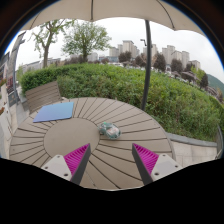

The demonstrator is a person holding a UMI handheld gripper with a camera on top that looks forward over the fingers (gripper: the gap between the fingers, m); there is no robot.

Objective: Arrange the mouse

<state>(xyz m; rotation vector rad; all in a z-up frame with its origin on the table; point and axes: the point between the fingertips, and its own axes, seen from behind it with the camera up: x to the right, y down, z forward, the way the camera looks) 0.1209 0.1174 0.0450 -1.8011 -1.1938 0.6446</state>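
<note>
Gripper (110, 160) fingers spread wide, holding nothing, above a round slatted wooden table (60, 135); mouse (109, 130) just ahead, blue mat (53, 111) beyond. Outdoor terrace, hedge (170, 100), parasol pole (147, 65); no legible writing.

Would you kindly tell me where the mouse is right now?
In the gripper view, the mouse lies on the round slatted table, beyond the open gripper and roughly in line with the gap between its fingers, right of the blue mat.
</note>
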